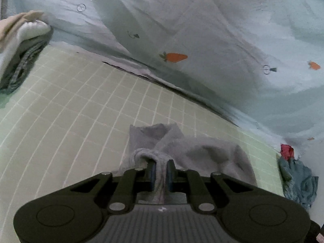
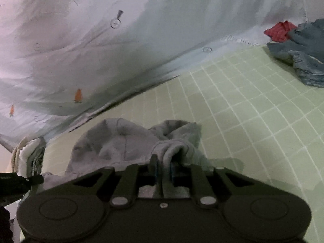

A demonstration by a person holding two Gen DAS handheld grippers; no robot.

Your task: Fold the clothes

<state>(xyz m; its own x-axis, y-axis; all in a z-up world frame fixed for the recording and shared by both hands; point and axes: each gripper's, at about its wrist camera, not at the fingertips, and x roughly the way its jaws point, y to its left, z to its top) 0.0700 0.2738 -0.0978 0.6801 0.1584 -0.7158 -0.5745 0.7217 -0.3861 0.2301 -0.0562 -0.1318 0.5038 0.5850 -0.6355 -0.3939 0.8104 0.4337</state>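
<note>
Both the left gripper (image 1: 161, 171) and right gripper (image 2: 163, 167) pinch thin bunches of the grey garment (image 1: 202, 151), which could slip free if tugged apart.

Your left wrist view looks down along its fingers, close over the green grid mat (image 1: 81, 105); your right wrist view does likewise. Both share the mat and the carrot-print sheet (image 1: 202, 30).
</note>
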